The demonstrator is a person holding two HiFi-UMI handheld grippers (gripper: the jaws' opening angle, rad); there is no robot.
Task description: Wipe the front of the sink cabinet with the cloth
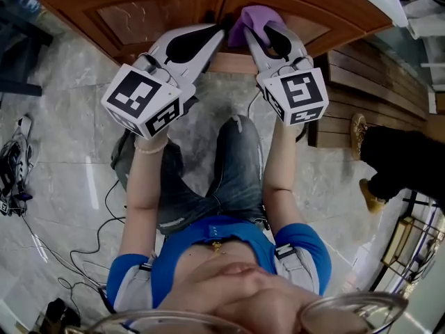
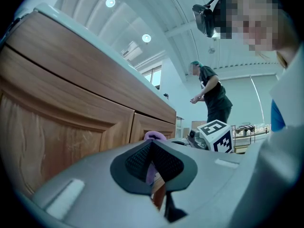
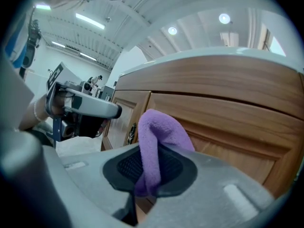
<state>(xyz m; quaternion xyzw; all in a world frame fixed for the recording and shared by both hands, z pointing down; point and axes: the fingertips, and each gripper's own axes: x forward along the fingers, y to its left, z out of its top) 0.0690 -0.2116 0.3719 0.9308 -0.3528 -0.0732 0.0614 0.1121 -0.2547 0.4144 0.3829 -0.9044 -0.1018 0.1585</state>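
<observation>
Stone floor [image 1: 62, 152] underfoot, cabinet [image 1: 139, 16] straight ahead. Cloth [image 3: 159, 141] pinched between jaws of right gripper [image 3: 152, 175], against or just off the cabinet's door seam. Left gripper [image 2: 153, 160] beside the cabinet too, nearly closed on nothing. Likely risks: shallow pinch slipping under wiping pressure; bare jaw tips scraping the cabinet; left gripper snagging cloth.

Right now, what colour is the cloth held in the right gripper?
Light purple; the cloth shows best in the right gripper view, pinched by the right gripper.
</observation>
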